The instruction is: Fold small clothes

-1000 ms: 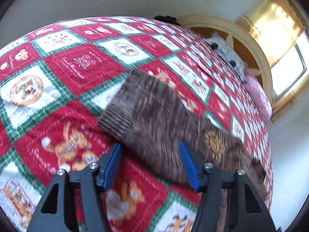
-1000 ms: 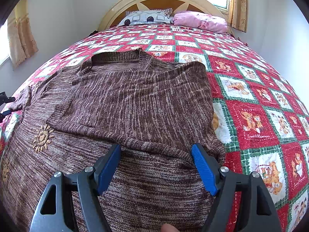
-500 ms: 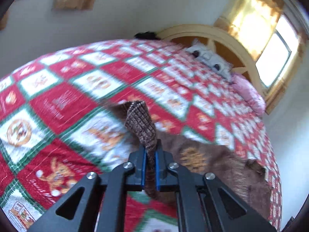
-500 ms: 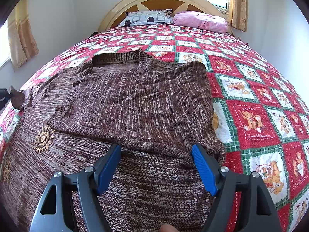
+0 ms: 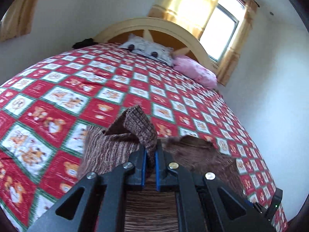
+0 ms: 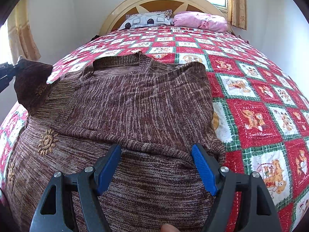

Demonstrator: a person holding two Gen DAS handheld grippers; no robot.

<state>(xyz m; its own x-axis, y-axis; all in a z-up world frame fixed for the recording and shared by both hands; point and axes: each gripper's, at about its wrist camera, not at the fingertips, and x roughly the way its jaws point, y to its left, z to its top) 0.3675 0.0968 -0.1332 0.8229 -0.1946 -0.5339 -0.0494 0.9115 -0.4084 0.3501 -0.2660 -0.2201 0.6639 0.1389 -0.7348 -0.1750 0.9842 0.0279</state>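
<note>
My left gripper [image 5: 149, 153] is clamped on the cuff of the sweater's [image 6: 139, 104] left sleeve [image 5: 135, 127], and the cuff stands up off the quilt [image 5: 63, 96] with its ribbed end flopping over the blue pads. The sweater lies spread on the near half of the bed, collar toward the far pillows, its right sleeve already folded across the chest. My right gripper [image 6: 156, 166] hovers with jaws wide apart just above the near hem, holding nothing.

I judge the step in hand is carrying this left sleeve across the body. To do it well I want to lift only high enough for the sleeve to clear the knit, then sweep it to the right so the fold line runs straight down from the shoulder. The knit is heavy and floppy, so a fast swing would likely drag the shoulder and bunch the body. I would press the right gripper onto the near hem to pin the sweater while I pull, and lay the cuff flat over the folded sleeve before I let go.
</note>
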